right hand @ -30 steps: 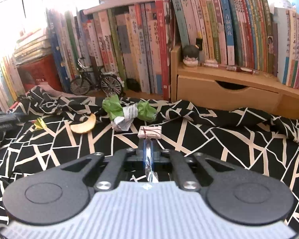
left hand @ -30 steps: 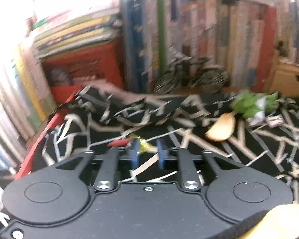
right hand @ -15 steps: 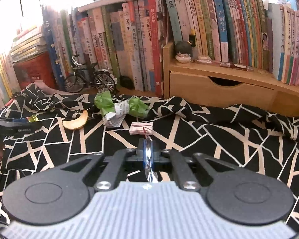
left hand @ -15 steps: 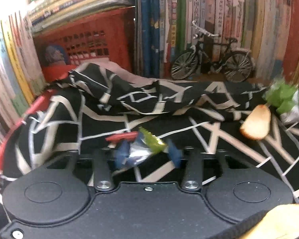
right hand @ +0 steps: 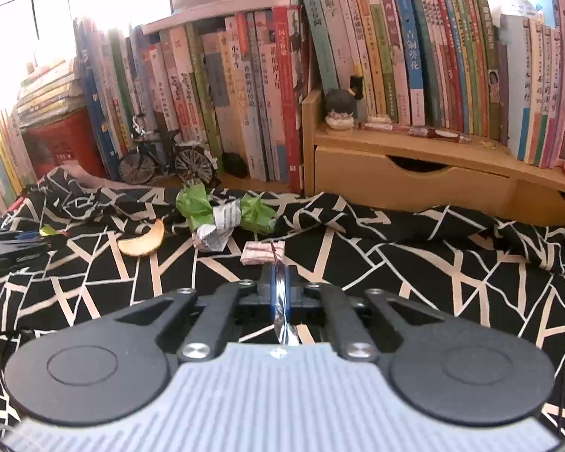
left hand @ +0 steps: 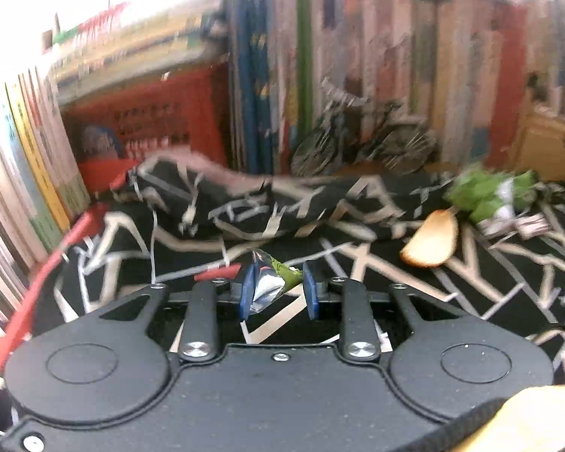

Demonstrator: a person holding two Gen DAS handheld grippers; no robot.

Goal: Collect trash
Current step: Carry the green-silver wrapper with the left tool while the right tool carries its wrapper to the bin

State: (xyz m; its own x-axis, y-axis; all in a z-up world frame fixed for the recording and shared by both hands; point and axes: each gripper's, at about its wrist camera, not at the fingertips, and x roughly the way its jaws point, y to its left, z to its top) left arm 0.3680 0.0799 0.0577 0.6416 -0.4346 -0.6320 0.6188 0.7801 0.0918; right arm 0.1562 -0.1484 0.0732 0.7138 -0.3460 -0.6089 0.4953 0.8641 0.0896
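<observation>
1. The left hand-held gripper (left hand: pixel 277 293) closes its blue pads on a crumpled silver-and-green wrapper (left hand: pixel 269 280), just above the black-and-white patterned cloth (left hand: pixel 358 263) over the desk; its figure has dropped to near shut, so the wrapper looks pinched.
2. The right hand-held gripper (right hand: pixel 280 293) is clamped on a thin strip of silver foil (right hand: pixel 282 312), jaws fully together.
3. Judged progress: two scraps are in hand, none visibly binned. Left on the cloth are the green-and-white crumpled paper (right hand: pixel 222 216), a curved yellow peel (right hand: pixel 143 241) and a small folded pink wrapper (right hand: pixel 261 252), close together near the model bicycle (right hand: pixel 165 160).
4. Against half a second earlier, the left view has pulled back and blurred, the red crate (left hand: pixel 158 113) shrinking, while the right gripper's grip is unchanged.
</observation>
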